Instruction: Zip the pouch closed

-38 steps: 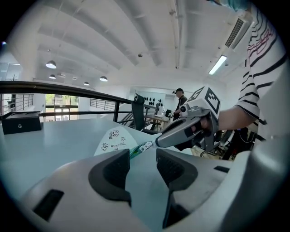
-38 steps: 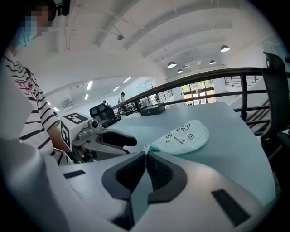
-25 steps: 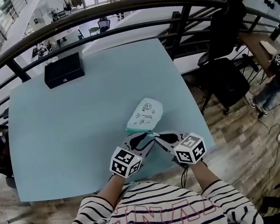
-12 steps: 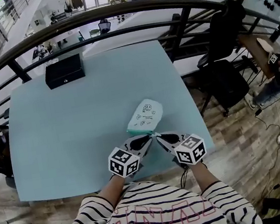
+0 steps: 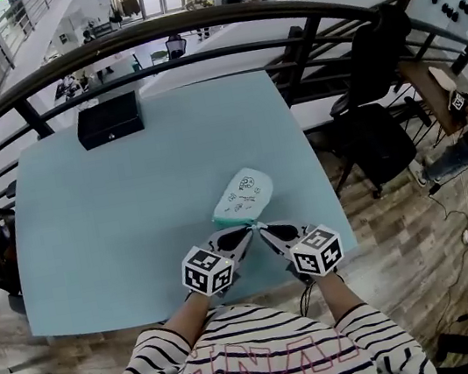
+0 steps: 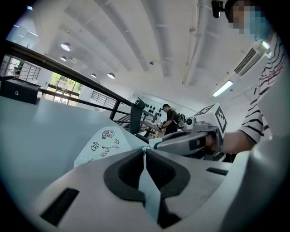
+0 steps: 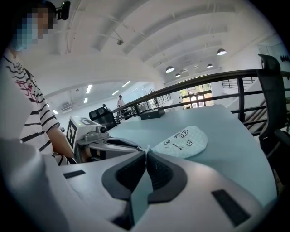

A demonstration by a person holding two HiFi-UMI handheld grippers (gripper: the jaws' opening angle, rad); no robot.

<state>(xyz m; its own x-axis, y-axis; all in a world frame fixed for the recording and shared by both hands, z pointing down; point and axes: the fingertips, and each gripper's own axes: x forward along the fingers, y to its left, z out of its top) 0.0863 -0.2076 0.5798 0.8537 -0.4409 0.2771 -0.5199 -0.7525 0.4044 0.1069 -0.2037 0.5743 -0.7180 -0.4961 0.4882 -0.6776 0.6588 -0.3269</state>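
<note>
One broad, smooth, pale-blue table (image 5: 116, 228) with rounded corners carried one flat black rectangular box (image 5: 108, 119) at its far edge. Near the front edge lay one soft mint pouch (image 5: 242, 196), rounded at its far end, its fabric finely checked and printed with small dark doodles. Two grey hard-shelled claws with dark moulded pads met at its near end: the left gripper (image 6: 145, 150) was closing its jaws with a sliver of that edge between the tips, and the right gripper (image 7: 146, 150) sat clamped beside it, though whether on fabric or zip pull was too small to tell.
</note>
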